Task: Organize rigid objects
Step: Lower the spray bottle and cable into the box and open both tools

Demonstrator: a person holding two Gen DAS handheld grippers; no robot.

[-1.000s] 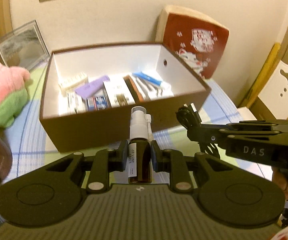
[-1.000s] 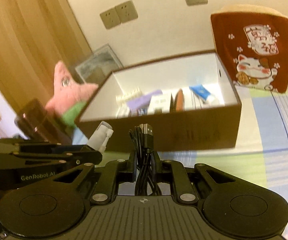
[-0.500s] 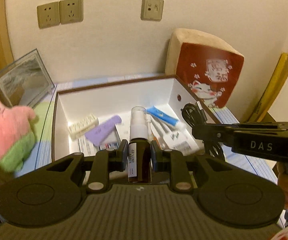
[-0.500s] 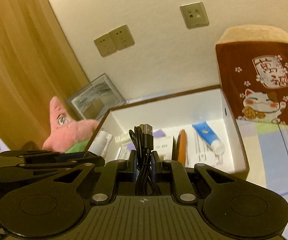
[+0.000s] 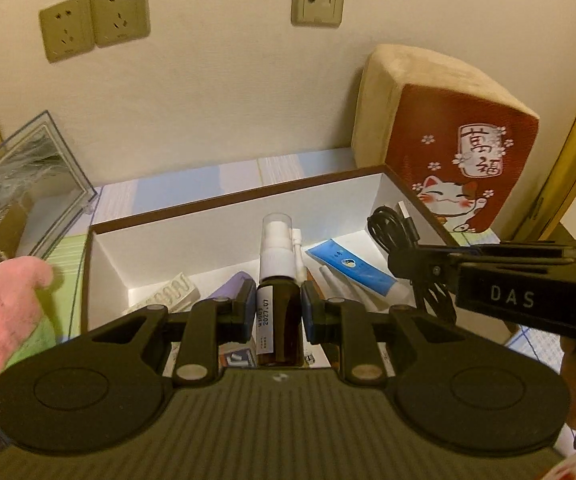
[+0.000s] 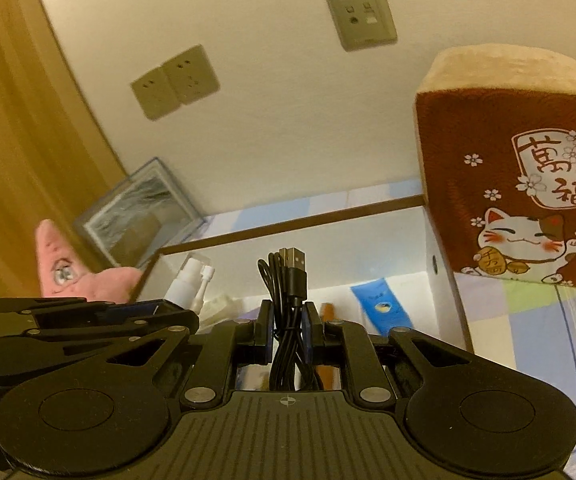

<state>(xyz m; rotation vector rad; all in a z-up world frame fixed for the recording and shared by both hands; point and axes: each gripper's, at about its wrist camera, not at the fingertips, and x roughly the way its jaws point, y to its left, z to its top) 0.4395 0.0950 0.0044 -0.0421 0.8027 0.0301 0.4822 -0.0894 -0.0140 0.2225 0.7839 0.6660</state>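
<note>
brown glass and black cord are what i carry: my left hand-held gripper (image 5: 274, 312) is clamped on a small spray bottle (image 5: 278, 280), upright, amber body, white pump and clear cap, a dated label on its side. my right hand-held gripper (image 6: 287, 330) is closed around a coiled black usb cable (image 6: 286, 280), its metal plug sticking up. both hover above the open storage box (image 5: 228, 208), brown outside, white inside, which sits on the table (image 6: 528, 320) with its checked cloth. by my judgement the task is well along: the box already holds a blue tube (image 5: 348, 266), a purple item (image 5: 230, 286), a white blister strip (image 5: 168, 292) and small cartons i cannot read. left to do: lower and release the bottle and cable into the box. a pink plush (image 6: 68, 276) and a cat cushion (image 6: 528, 184) flank the box.
</note>
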